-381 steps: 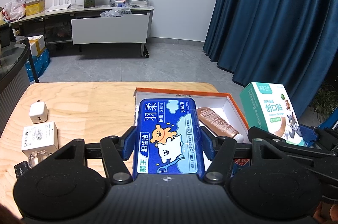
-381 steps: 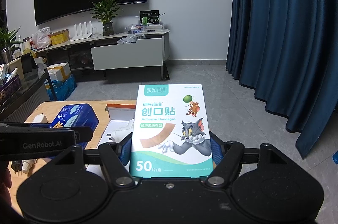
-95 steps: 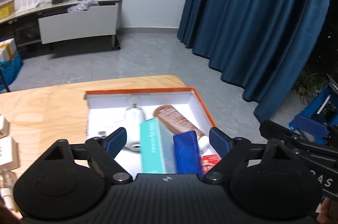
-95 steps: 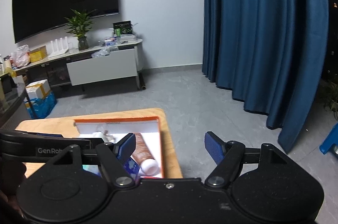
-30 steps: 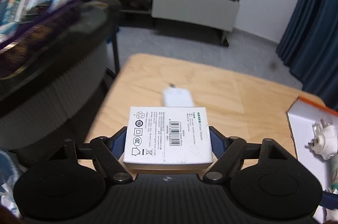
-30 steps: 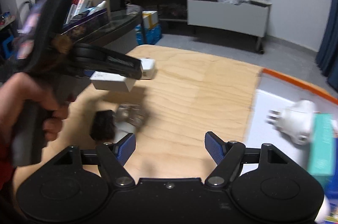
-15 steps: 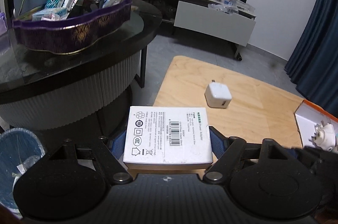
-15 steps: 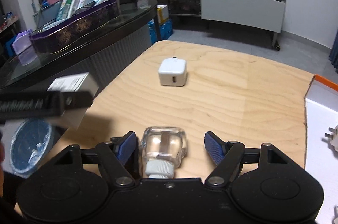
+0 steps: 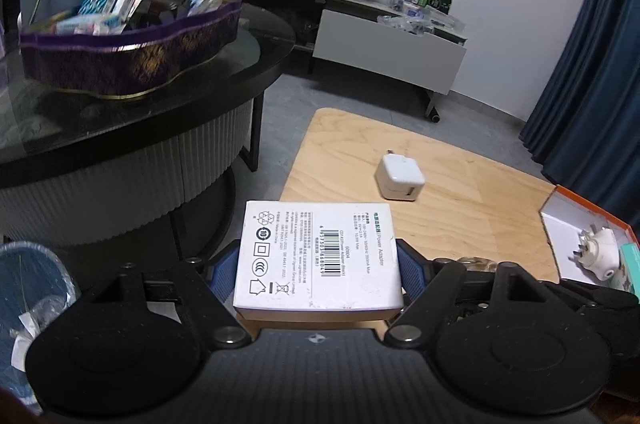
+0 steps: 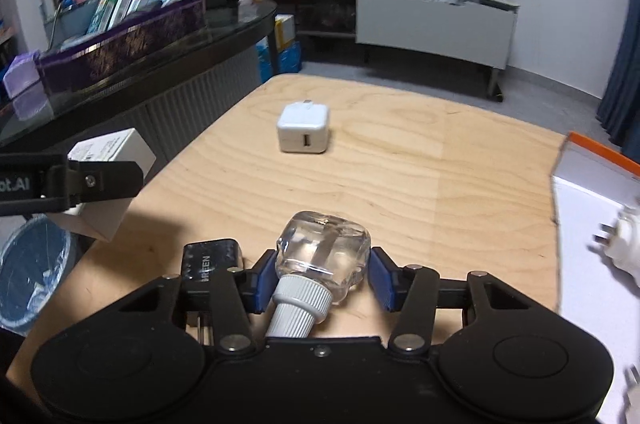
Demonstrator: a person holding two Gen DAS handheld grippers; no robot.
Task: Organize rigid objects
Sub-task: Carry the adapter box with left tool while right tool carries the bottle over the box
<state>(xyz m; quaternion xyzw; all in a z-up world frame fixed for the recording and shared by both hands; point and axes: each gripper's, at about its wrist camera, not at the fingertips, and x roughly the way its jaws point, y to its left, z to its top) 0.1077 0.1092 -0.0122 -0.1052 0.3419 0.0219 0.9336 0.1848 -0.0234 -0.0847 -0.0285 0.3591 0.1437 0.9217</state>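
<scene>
My left gripper (image 9: 318, 270) is shut on a white power adapter box (image 9: 318, 256) and holds it above the left edge of the wooden table (image 9: 460, 192); the box also shows in the right wrist view (image 10: 108, 180). My right gripper (image 10: 320, 278) is shut on a clear glass bottle (image 10: 324, 256) with a white ribbed cap, low over the table. A white charger cube (image 10: 304, 130) lies on the table ahead, also in the left wrist view (image 9: 400, 178). The orange-rimmed white tray (image 9: 588, 200) at right holds a white plug (image 9: 598, 254) and a teal box.
A small black adapter (image 10: 212, 260) lies by my right gripper's left finger. A round black table (image 9: 120, 112) with a purple basket (image 9: 128, 52) of boxes stands left. A blue bin (image 9: 28, 296) sits on the floor below.
My right gripper has closed on the glass bottle. My left gripper, still holding the white box, has shifted a little left and back of the table edge.
</scene>
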